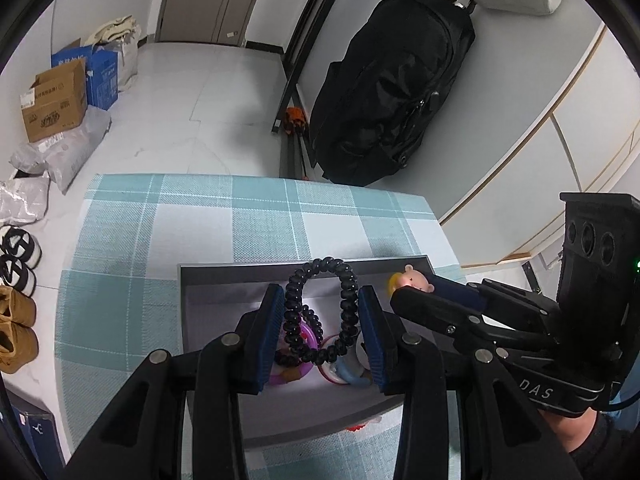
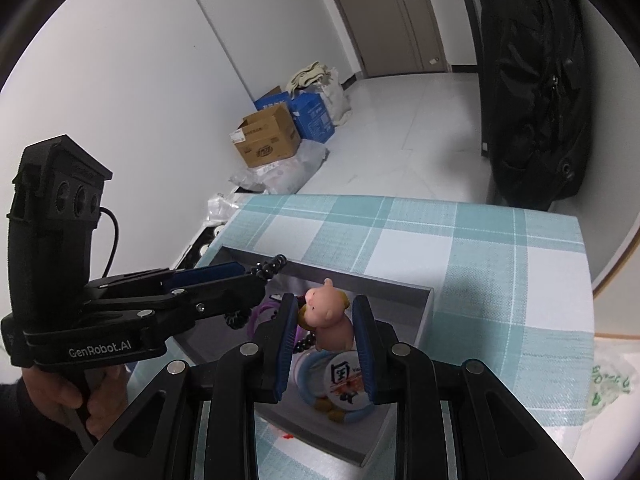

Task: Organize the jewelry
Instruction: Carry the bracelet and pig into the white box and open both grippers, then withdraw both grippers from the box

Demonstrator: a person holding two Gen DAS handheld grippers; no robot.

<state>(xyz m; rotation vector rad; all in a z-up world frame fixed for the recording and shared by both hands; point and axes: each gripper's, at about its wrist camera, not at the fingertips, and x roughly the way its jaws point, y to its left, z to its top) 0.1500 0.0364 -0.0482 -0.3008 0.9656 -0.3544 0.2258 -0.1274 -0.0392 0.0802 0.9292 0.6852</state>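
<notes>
Left wrist view: a black spiral hair tie [image 1: 320, 312], coiled like a telephone cord and bent into a tall loop, was clamped between the blue pads of the left gripper [image 1: 322, 320], its sides pressed inward. It was held above a grey tray [image 1: 208, 280] set on a teal-and-white checked tablecloth [image 1: 160, 220]. Coloured rings and a round badge were seen lying in the tray beneath it. At three o'clock from the loop, the right gripper [image 1: 408, 292] was seen with a small pink pig figure [image 1: 412, 278] at its tips. In the right wrist view, the glossy pink pig, with a yellow part at its side, was pinched between the closed-in pads, over the same tray.
</notes>
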